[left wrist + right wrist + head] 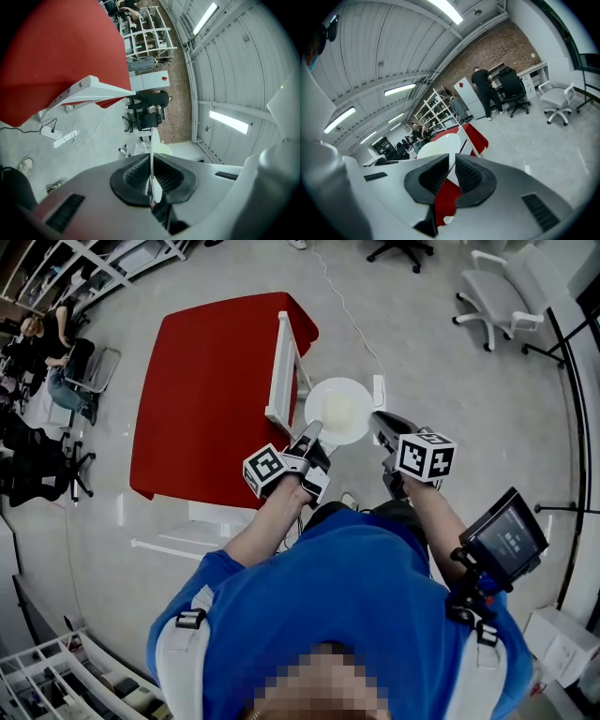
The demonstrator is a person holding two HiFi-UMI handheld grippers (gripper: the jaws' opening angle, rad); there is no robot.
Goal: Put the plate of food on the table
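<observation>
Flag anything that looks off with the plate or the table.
Nothing is spilled or damaged. The plate hangs over the floor beside the red table, pinched at its rim by the left tongs alone; the right tongs stand open next to it.

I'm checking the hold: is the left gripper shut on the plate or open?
Shut on the plate: its rim sits edge-on, pinched between the left gripper's pads.

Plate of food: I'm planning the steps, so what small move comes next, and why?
Probably swing the plate left over the red table: the left gripper grips its rim, but it hangs over the floor beside the table.
</observation>
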